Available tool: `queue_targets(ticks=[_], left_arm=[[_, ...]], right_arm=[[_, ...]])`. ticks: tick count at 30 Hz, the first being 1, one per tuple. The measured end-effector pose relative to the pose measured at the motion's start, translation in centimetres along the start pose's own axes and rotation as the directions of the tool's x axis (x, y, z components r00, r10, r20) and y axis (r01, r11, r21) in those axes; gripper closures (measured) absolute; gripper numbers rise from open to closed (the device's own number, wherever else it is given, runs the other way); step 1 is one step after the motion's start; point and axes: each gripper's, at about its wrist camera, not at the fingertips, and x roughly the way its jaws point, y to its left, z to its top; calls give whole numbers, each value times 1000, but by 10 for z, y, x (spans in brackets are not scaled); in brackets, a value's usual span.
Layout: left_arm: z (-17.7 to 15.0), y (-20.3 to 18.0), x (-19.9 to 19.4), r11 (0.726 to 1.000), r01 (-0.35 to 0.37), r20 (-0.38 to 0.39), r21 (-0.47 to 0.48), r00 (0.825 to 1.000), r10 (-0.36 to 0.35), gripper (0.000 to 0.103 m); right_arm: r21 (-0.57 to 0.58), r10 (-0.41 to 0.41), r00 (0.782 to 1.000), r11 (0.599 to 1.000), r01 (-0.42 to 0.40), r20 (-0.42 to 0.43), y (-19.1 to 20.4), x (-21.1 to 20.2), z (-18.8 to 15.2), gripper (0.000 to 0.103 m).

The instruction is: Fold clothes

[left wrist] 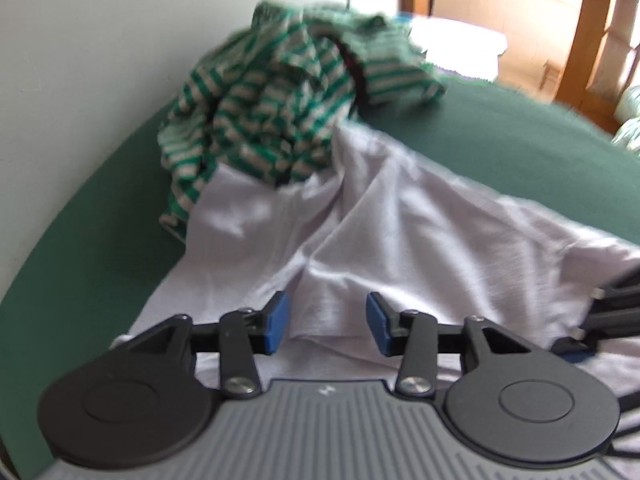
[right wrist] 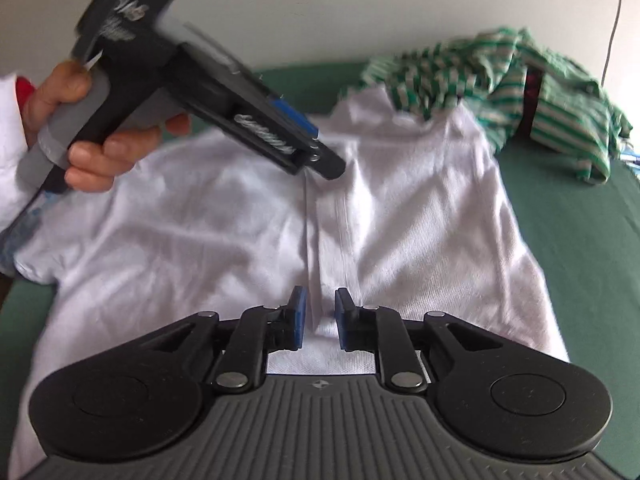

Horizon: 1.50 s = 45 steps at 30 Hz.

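A white shirt (left wrist: 400, 232) (right wrist: 224, 220) lies spread and creased on a green cover (left wrist: 520, 140) (right wrist: 580, 248). A raised pleat runs down its middle. My right gripper (right wrist: 320, 318) sits low on the shirt at the near end of that pleat. Its blue pads (right wrist: 300, 320) stand a little apart with the ridge of cloth between them, not pressed. It shows at the right edge of the left wrist view as well (left wrist: 588, 332). My left gripper (left wrist: 326, 326) (right wrist: 320, 164) is open and points down at the pleat's far end, held by a hand (right wrist: 100, 152).
A crumpled green-and-white striped garment (left wrist: 272, 112) (right wrist: 520, 92) lies on the far part of the shirt, against a white wall. A thin cable (right wrist: 612, 20) hangs down the wall. A wooden door frame (left wrist: 588, 40) stands beyond the cover's far edge.
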Motion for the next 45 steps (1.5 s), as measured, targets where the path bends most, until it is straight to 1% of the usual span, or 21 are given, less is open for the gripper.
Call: queue_targets(ticks=[2, 4, 6, 8, 10, 11, 12, 14, 16, 18, 22, 23, 25, 28, 30, 31, 33, 36, 39, 41, 45], left_arm=[[-6, 3, 0, 1000, 10, 16, -16, 1000, -10, 72], [-11, 5, -4, 1000, -6, 13, -2, 1000, 6, 84], [-17, 7, -5, 998, -65, -10, 22, 998, 65, 85], [-21, 9, -4, 991, -125, -29, 40, 992, 126, 96], [-24, 11, -3, 982, -185, -41, 47, 982, 187, 96], [-25, 12, -4, 981, -193, -40, 34, 980, 194, 96], [-24, 14, -6, 985, -169, -34, 10, 985, 170, 96], [-21, 5, -19, 993, -114, 24, -6, 993, 114, 94], [-17, -7, -32, 998, -68, 90, -7, 994, 68, 86], [-13, -23, -29, 999, -42, 102, 2, 994, 41, 78], [-19, -43, -10, 995, -96, 60, 36, 994, 94, 78], [-21, -45, -11, 993, -112, 68, 33, 992, 110, 77], [-27, -44, -18, 989, -146, 60, -4, 987, 146, 77], [-42, -51, -42, 980, -174, 79, -96, 980, 182, 78], [-58, -63, -65, 974, -169, 83, -152, 980, 183, 72], [-67, -70, -75, 969, -166, 82, -180, 980, 183, 71], [-87, -90, -93, 957, -171, 85, -232, 977, 196, 73], [-110, -129, -109, 948, -181, 65, -261, 977, 204, 73], [-134, -170, -119, 941, -238, 16, -240, 969, 248, 72], [-152, -192, -125, 926, -271, -29, -262, 961, 273, 74], [-178, -226, -143, 870, -328, -86, -368, 944, 319, 75]], right_arm=[[-11, 72, 997, 997, -72, -8, 3, -5, -1, 102], [-30, 153, 988, 988, -153, -15, 8, -11, -3, 102], [-69, 122, 992, 990, -120, 13, 14, -19, -7, 97], [-31, 86, 996, 996, -85, 23, 7, -21, -10, 89], [25, 55, 998, 998, -55, 11, -4, -20, -13, 86], [48, 40, 999, 998, -39, -9, -10, -18, -15, 85], [60, 29, 999, 998, -27, -30, -13, -18, -18, 85], [40, 22, 999, 999, -21, -31, -11, -26, -25, 85], [23, 12, 1000, 1000, -11, -23, -9, -38, -32, 85], [27, -6, 999, 1000, 7, -34, -10, -50, -43, 83], [62, -45, 996, 997, 50, -78, -15, -76, -66, 82], [71, -63, 995, 995, 68, -77, -16, -85, -73, 77], [84, -91, 994, 992, 96, -67, -20, -105, -87, 66], [71, -161, 987, 984, 163, -26, -29, -134, -111, 66], [59, -190, 981, 980, 191, -21, -38, -148, -126, 67], [67, -180, 984, 981, 181, -17, -44, -154, -131, 69], [97, -145, 989, 985, 144, 2, -59, -165, -139, 79], [134, -74, 997, 988, 78, -34, -83, -178, -144, 80], [72, -61, 996, 995, 66, -69, -101, -187, -149, 80], [40, -52, 996, 998, 54, -69, -115, -196, -154, 79], [38, -5, 997, 999, 8, -82, -137, -205, -167, 76]])
